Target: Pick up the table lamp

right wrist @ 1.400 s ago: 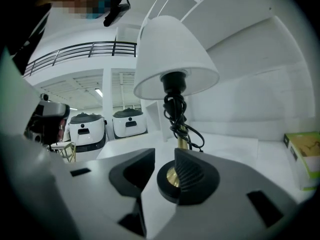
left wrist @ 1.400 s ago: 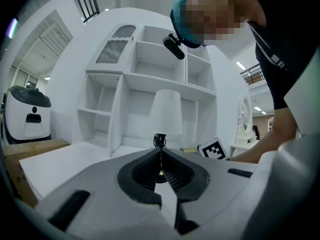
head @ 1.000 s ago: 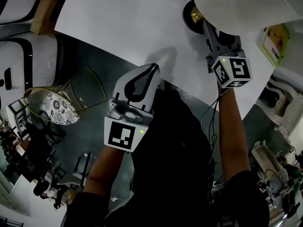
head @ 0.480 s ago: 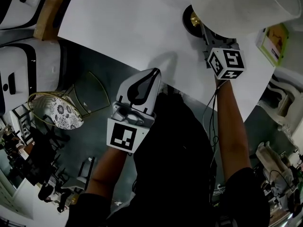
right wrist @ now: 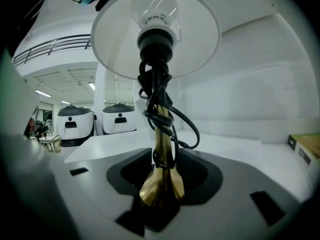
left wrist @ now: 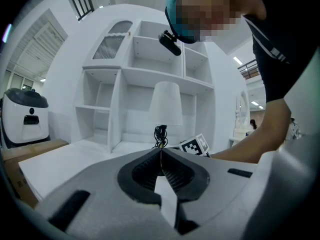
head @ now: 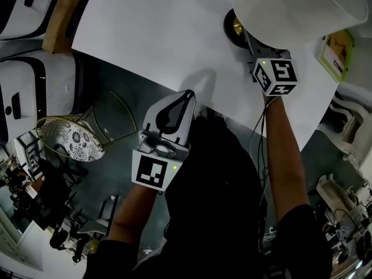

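Right claw [right wrist: 161, 156] opening, spread round the table lamp [right wrist: 161, 134] stem, not gripping. Coiled cord [right wrist: 186, 126] may snag; a loose lift would tip the lamp. Left claw [left wrist: 161, 151] pressed together, empty.

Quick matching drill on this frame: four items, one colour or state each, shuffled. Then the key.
Items:
1. lamp shade
2. lamp stem
3. cord
4. left gripper

Colour or state:
A. jaws together, nothing between them
B. brass-coloured
C. black, wound around the stem
D. white

Pairs: 1-D, 2-B, 3-C, 4-A
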Action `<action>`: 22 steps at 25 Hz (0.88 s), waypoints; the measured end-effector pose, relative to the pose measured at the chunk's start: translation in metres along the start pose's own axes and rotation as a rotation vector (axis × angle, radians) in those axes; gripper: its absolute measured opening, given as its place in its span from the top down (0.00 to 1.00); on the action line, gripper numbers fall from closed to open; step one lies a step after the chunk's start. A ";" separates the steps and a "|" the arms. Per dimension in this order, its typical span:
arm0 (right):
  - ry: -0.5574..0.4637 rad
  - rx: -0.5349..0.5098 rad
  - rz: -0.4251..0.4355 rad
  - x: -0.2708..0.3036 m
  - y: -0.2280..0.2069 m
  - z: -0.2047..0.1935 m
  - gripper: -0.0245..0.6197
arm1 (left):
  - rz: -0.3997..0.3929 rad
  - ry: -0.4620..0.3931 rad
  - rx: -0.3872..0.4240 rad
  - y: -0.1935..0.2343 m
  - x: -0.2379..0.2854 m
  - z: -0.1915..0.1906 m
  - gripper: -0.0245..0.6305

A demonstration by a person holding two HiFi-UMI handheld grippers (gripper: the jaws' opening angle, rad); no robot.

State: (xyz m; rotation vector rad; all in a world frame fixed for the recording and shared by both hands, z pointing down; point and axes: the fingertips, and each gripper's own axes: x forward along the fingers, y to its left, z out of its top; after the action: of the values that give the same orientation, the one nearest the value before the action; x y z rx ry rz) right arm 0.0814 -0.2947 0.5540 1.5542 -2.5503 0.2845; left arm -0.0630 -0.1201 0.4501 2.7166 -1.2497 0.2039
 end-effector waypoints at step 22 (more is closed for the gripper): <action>0.041 -0.079 -0.028 0.011 0.002 0.006 0.75 | -0.035 0.037 -0.009 -0.012 0.000 -0.009 0.94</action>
State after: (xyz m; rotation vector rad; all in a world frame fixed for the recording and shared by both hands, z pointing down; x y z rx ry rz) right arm 0.0744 -0.3044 0.5506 1.5383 -2.4750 0.2078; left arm -0.0543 -0.1106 0.4585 2.7120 -1.1898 0.2431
